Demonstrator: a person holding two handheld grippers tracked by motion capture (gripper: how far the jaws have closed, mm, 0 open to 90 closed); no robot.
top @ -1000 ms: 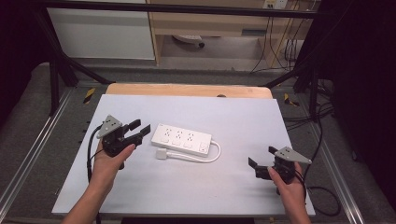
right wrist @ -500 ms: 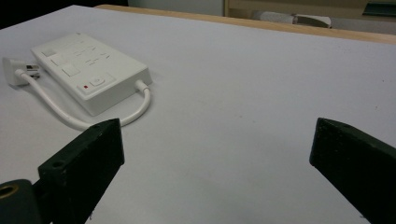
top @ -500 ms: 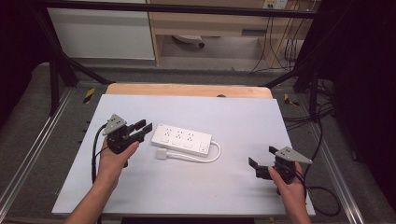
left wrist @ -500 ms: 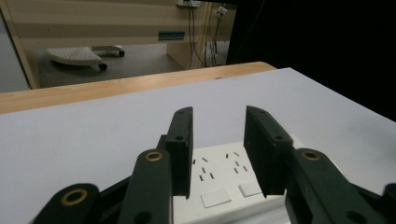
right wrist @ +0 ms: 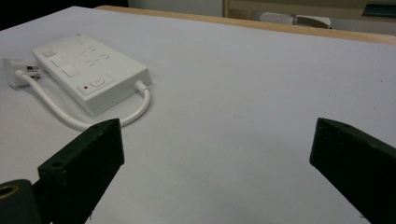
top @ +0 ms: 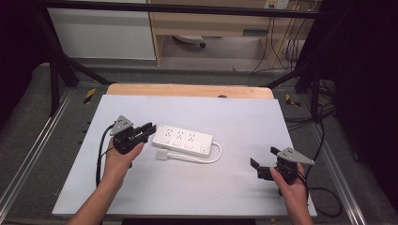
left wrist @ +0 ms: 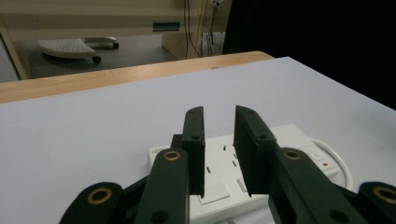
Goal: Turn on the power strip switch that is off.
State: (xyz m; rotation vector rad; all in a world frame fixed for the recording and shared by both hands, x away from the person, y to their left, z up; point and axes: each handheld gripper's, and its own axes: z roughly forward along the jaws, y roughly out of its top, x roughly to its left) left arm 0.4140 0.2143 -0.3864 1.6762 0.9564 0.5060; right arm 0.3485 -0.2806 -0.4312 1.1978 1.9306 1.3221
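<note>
The white tabletop (top: 197, 187) spreads out under both of my grippers, with a strip of bare wood along its far edge.

The power strip (top: 183, 139) lies flat on the tabletop, straight ahead of my left jaws and well off to the left of my right jaws. Its near end sits just below and beyond the tips of my left jaws; its switch end, with the red light, points away from them. In the left gripper view the power strip (left wrist: 233, 182) shows through the narrow gap between the jaws and under them.

The white cord (top: 206, 158) leaves the switch end, curls back along the side of the strip facing me and ends in the plug (top: 162, 154), which lies on the tabletop just beside the strip.

My left gripper (top: 146, 130) has just been closing its jaws. They stand close together with a slim gap, and nothing is pinched between them; I cannot tell whether the tips touch the strip.

My right gripper (top: 264, 161) rests near the right edge of the tabletop, its jaws spread wide and holding nothing.
</note>
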